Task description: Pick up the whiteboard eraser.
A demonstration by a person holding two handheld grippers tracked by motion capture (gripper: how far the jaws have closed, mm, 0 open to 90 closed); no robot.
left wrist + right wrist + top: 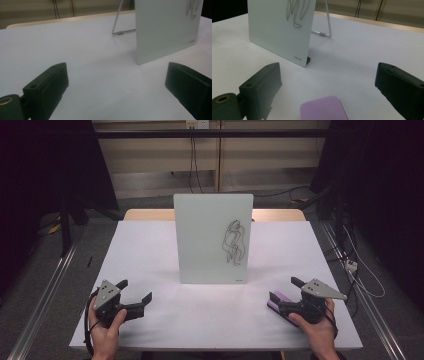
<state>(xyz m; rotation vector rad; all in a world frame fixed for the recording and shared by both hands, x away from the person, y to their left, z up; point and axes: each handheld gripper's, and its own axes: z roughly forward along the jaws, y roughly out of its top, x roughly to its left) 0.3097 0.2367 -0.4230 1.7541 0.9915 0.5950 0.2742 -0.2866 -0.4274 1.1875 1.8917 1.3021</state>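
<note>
one white drawing board (212, 237) with a black scribble (235, 242) stands upright mid-table on a wire stand (325, 25). one purple eraser (278, 303) lies near the front right corner, between the spread jaws of the right gripper (291, 293), untouched. the left gripper (134, 291), near the front left corner, is spread and empty. two grippers, one white table (150, 250), grey floor, dark room.

I see a white-topped table (165, 270) carrying an upright glass drawing board (212, 237) on a wire stand (325, 25) near its middle, and a flat purple block (278, 303) lying near the front right edge.
</note>
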